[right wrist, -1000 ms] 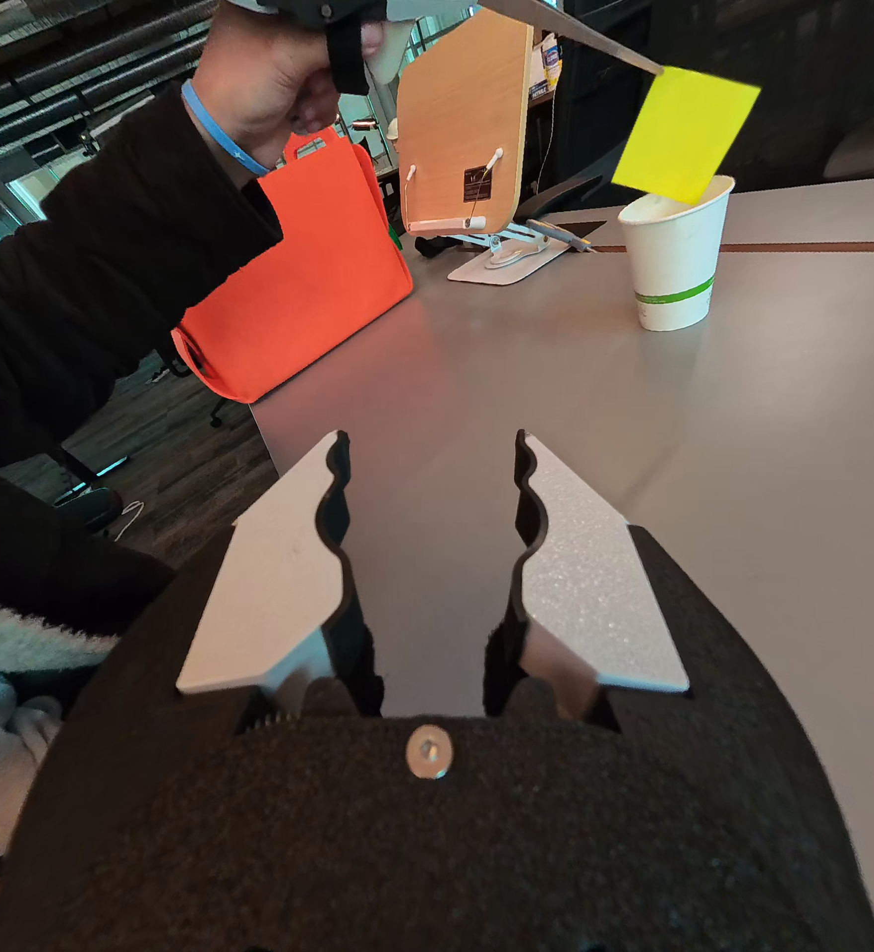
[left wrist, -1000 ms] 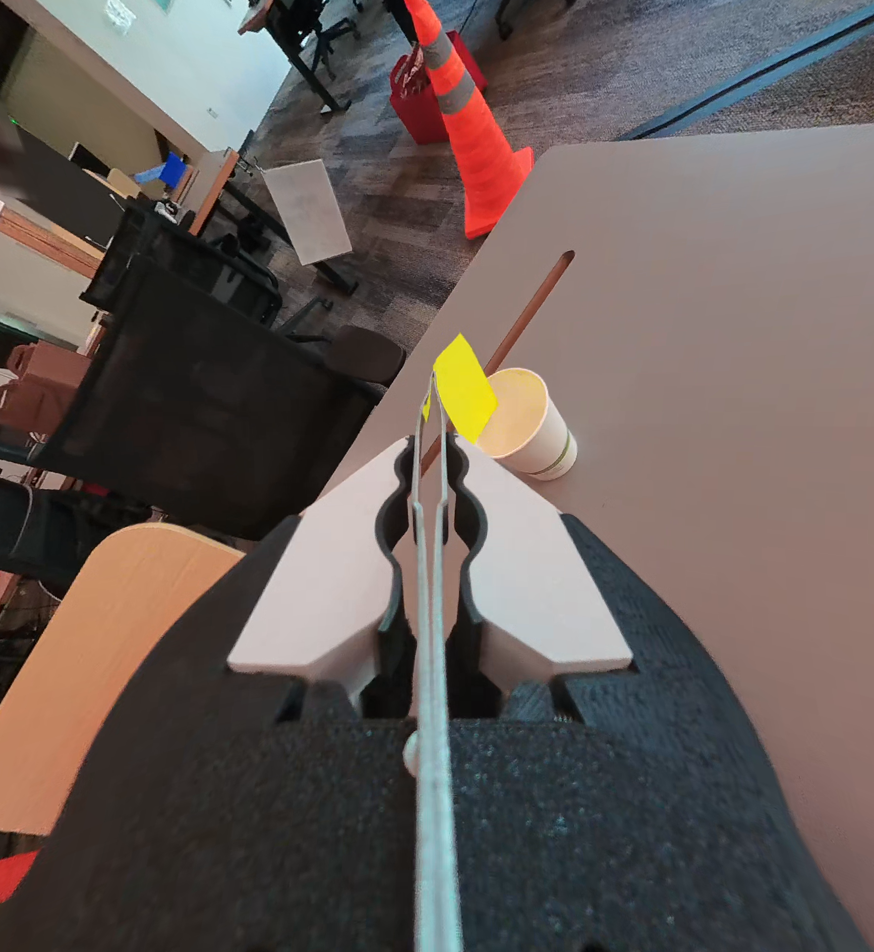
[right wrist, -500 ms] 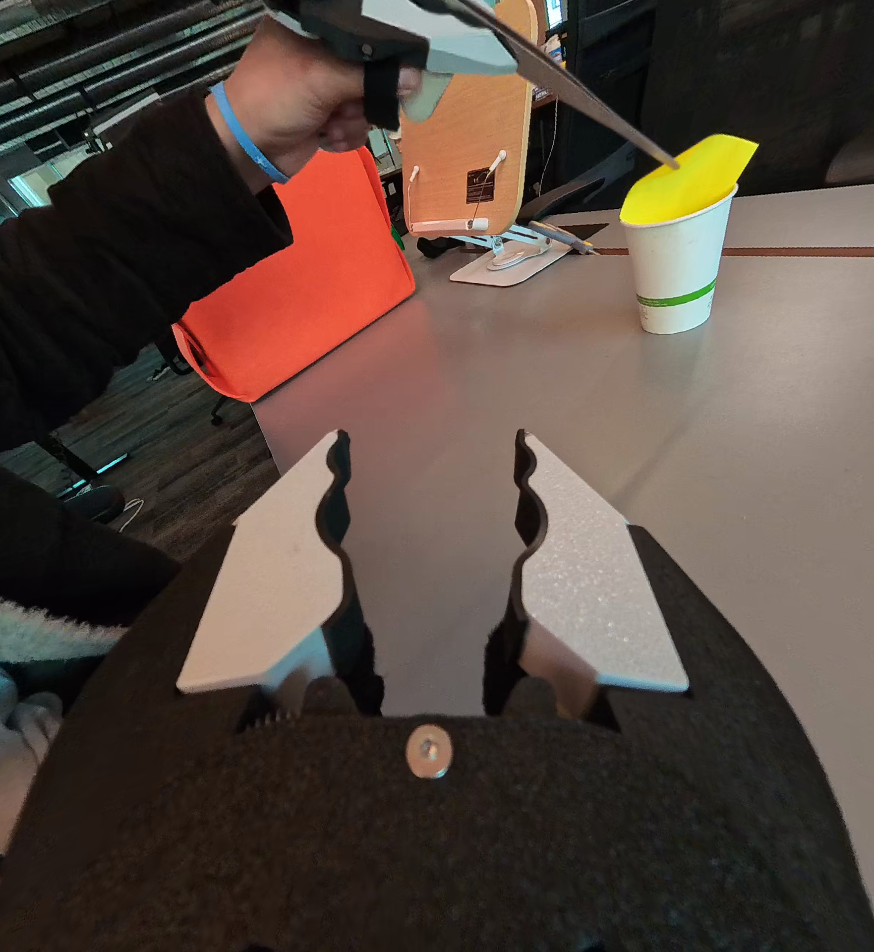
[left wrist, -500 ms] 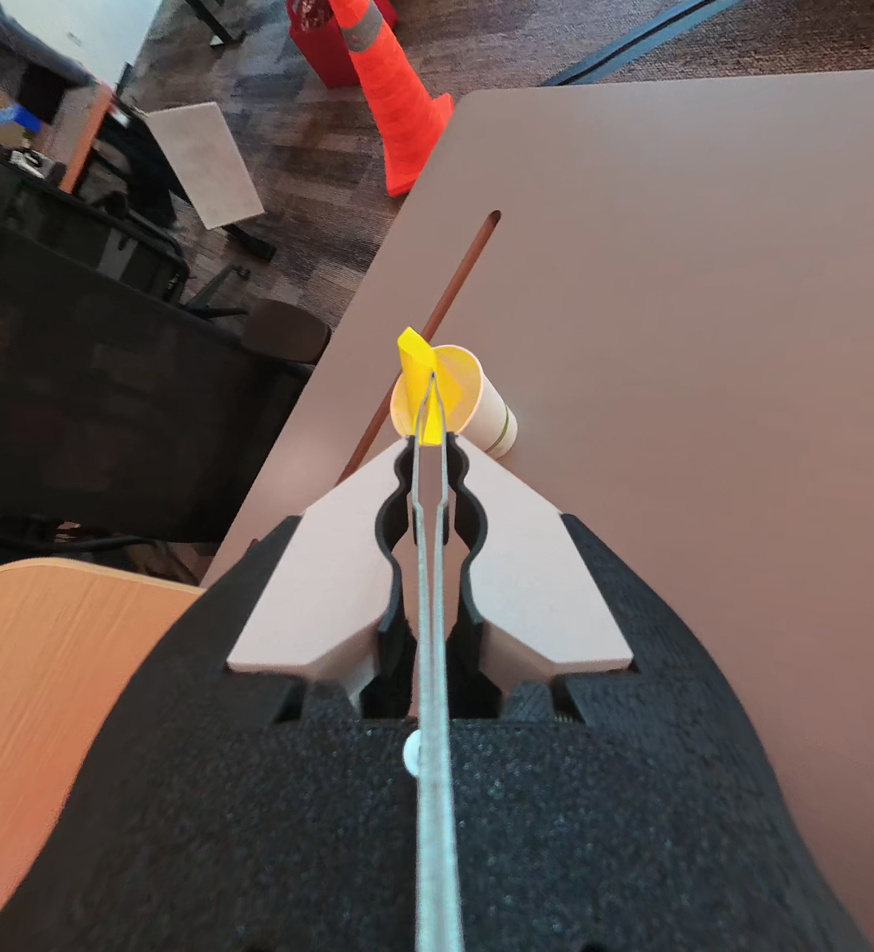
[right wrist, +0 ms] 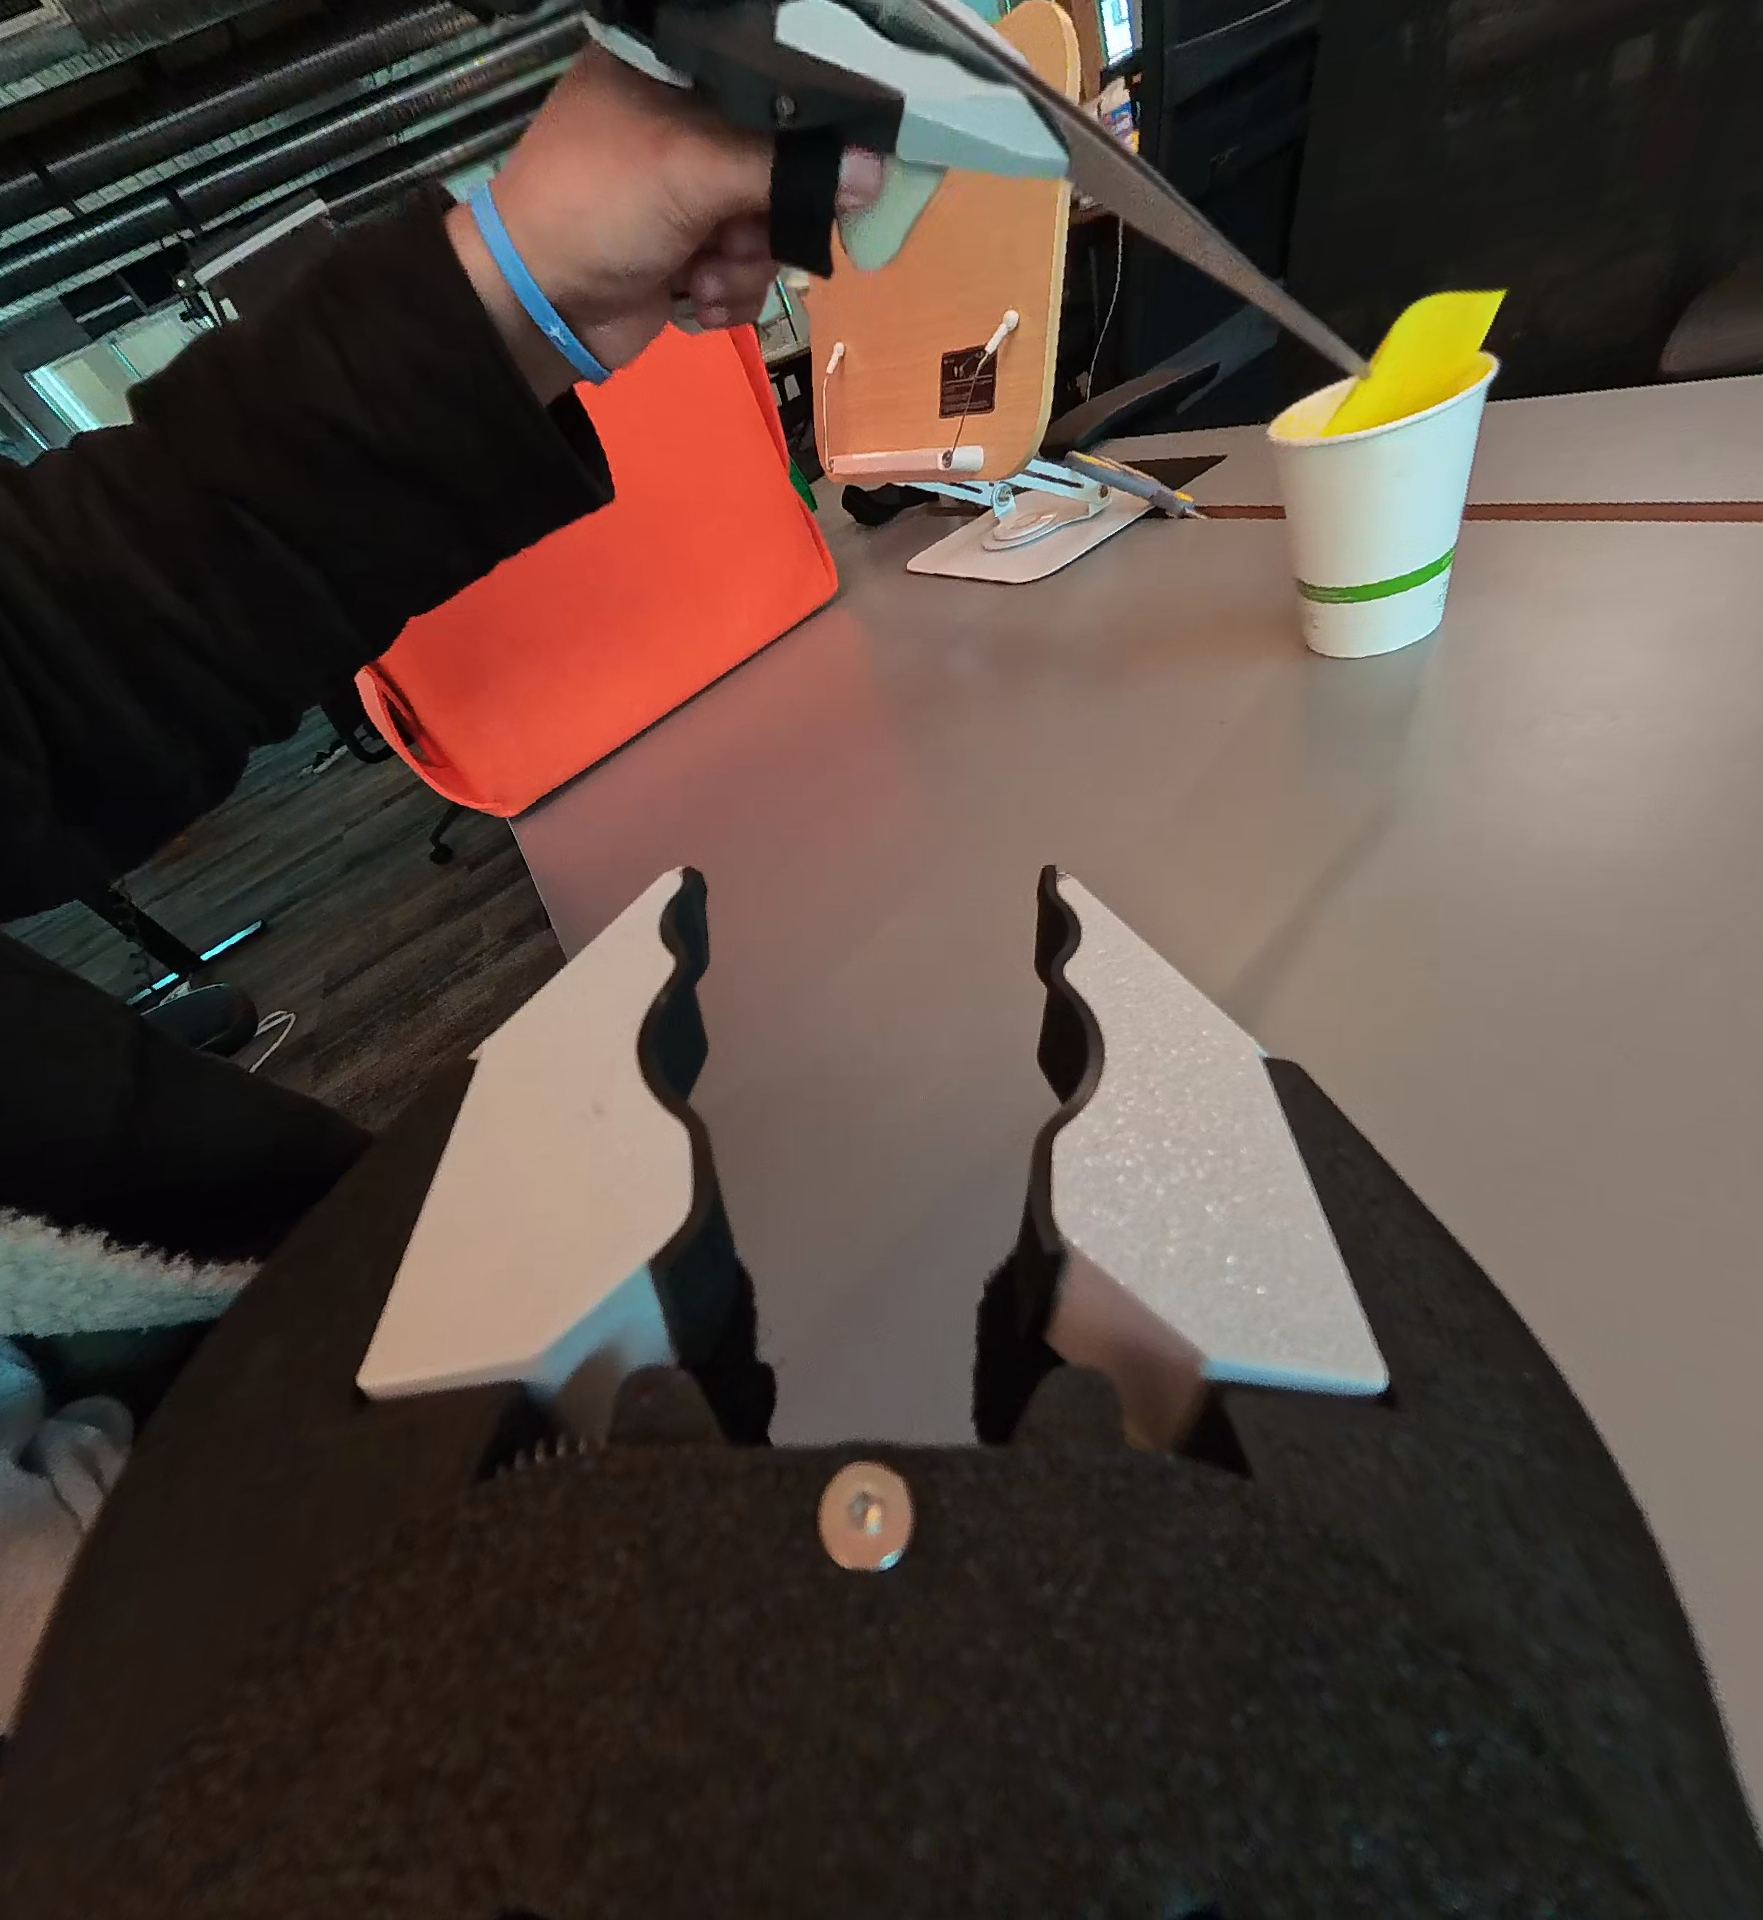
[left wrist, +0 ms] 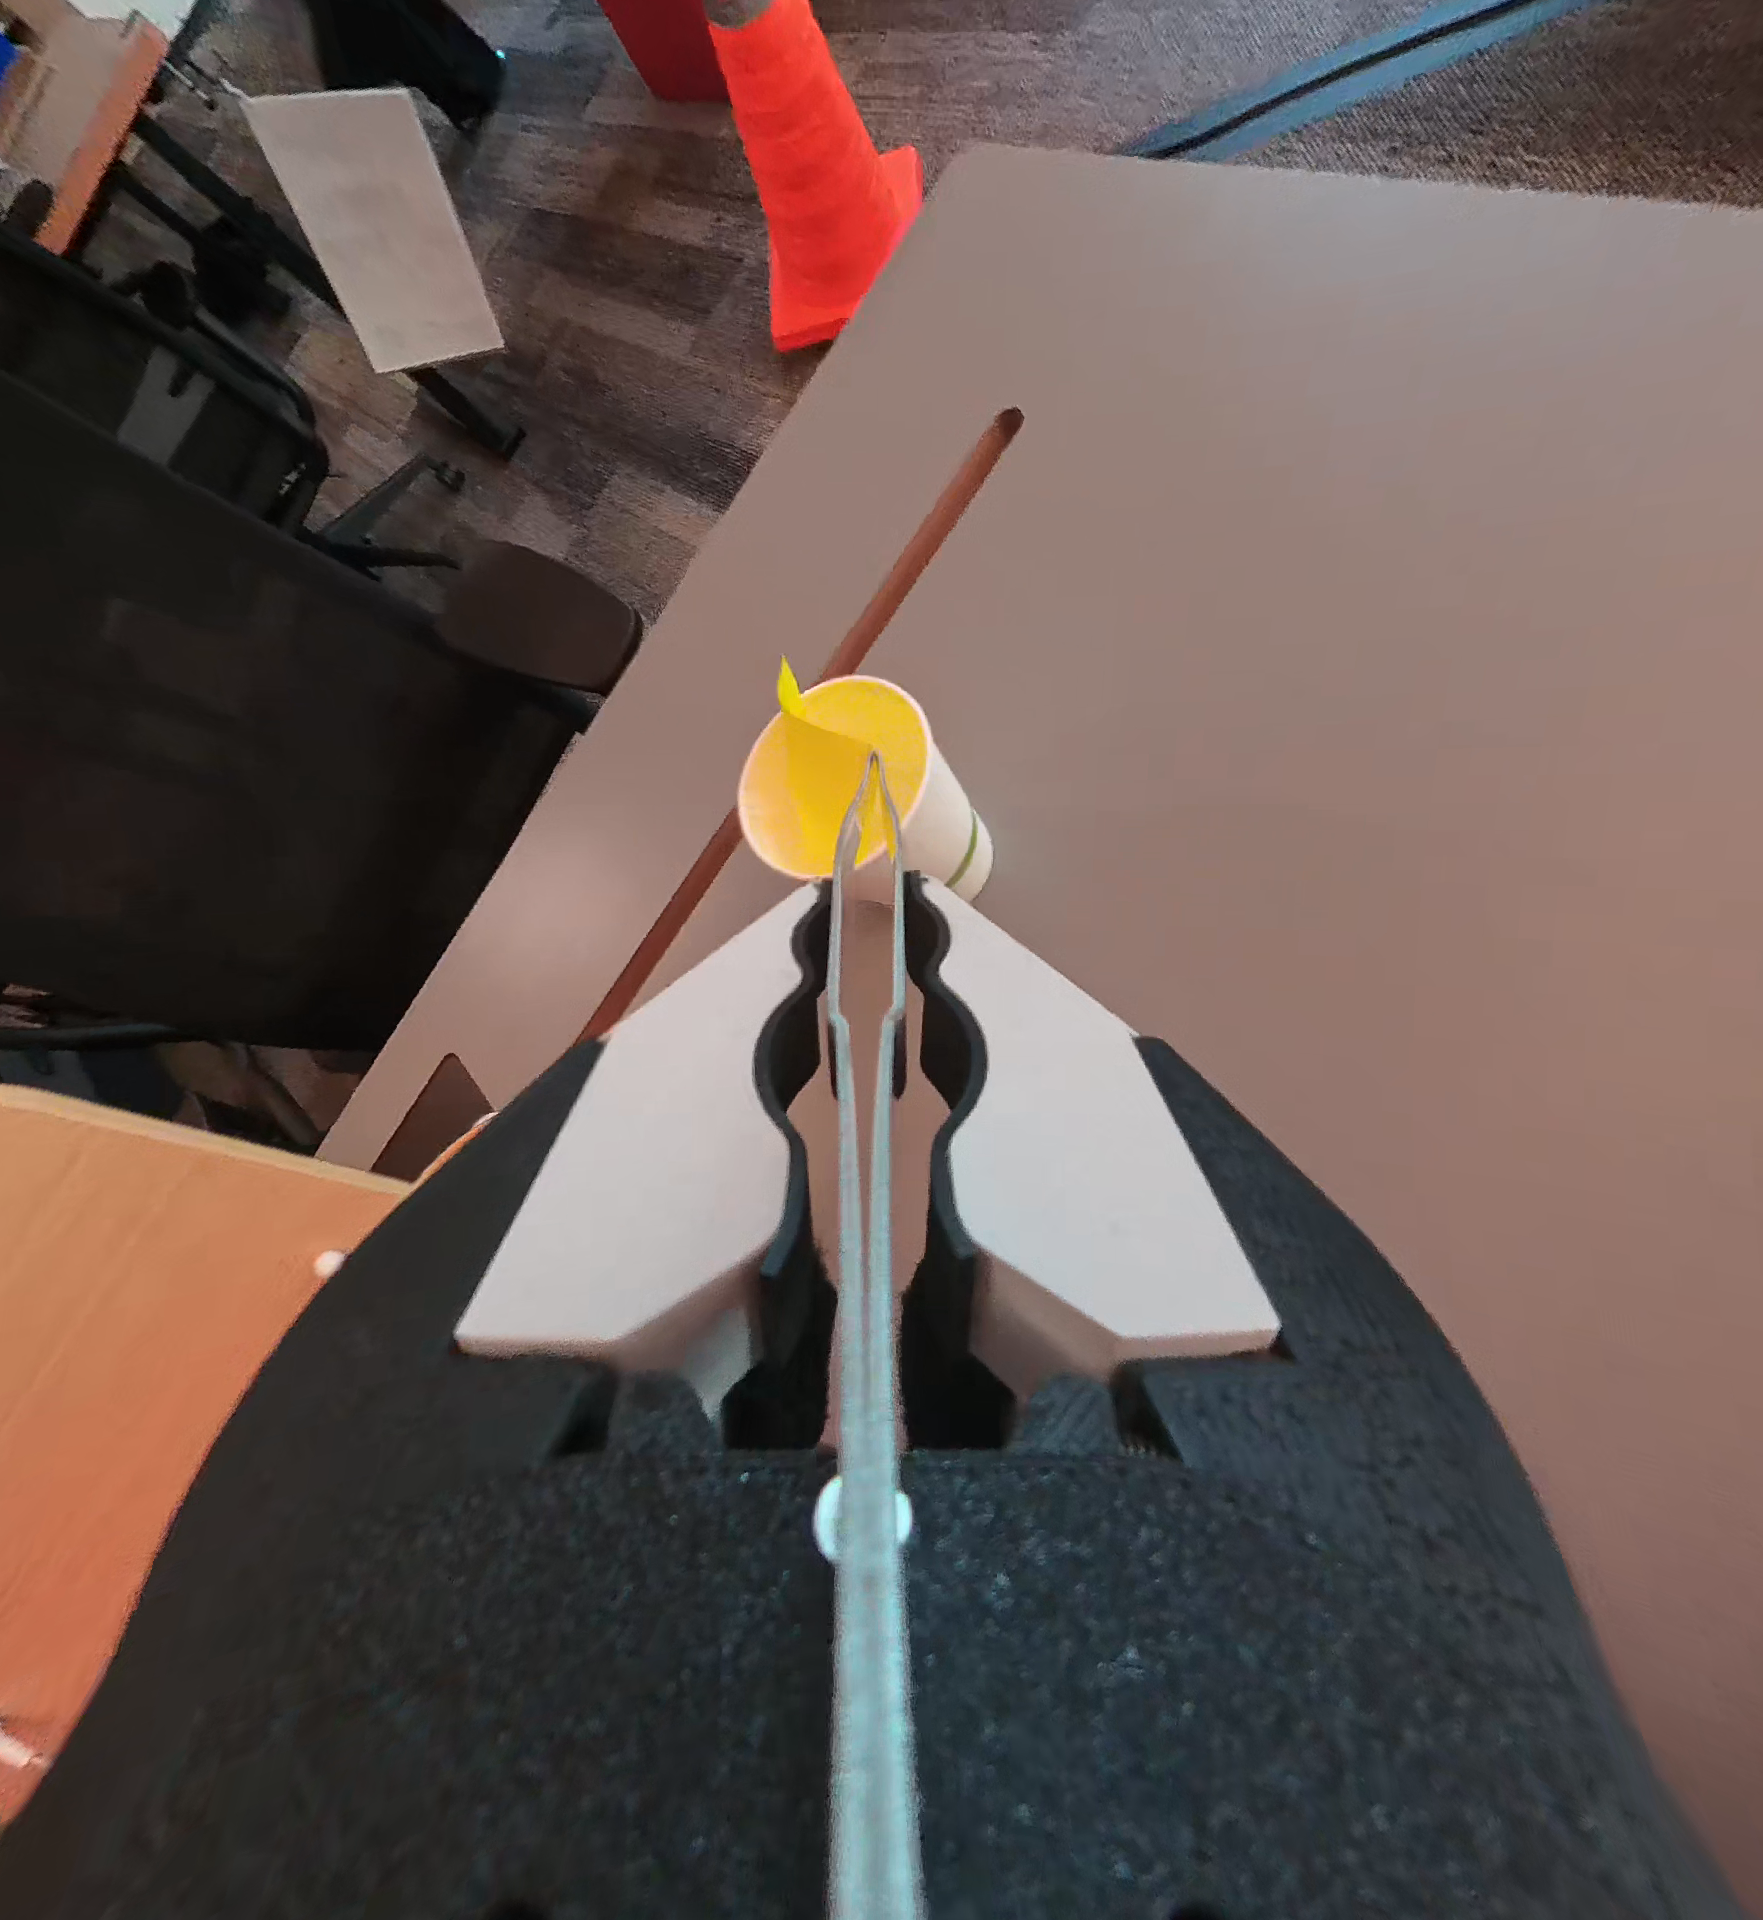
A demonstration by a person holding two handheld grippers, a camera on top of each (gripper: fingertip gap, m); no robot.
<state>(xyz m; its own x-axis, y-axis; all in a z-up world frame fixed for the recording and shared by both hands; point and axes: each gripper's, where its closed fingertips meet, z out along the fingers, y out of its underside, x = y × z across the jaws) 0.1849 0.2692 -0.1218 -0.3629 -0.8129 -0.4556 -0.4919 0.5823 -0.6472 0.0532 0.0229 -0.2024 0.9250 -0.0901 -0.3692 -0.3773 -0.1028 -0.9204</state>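
Note:
My left gripper is shut on a pair of thin metal tweezers that reach forward past its fingertips. The tweezer tips pinch a yellow paper slip, which sits curled in the mouth of a white paper cup with a green band. In the right wrist view the tweezers slant down to the slip, whose upper part sticks out above the cup. My right gripper is open and empty, low over the grey table, well short of the cup.
An orange bag and a wooden board on a white stand sit at the table's far left. A narrow slot runs along the table by the cup. An orange cone and black chairs stand on the floor beyond. The grippers' ends are close to 30 cm from one another.
The left gripper has lowered the tweezers toward the cup. The yellow slip went from hanging above the rim to sitting inside the cup's mouth. The right gripper has not moved.

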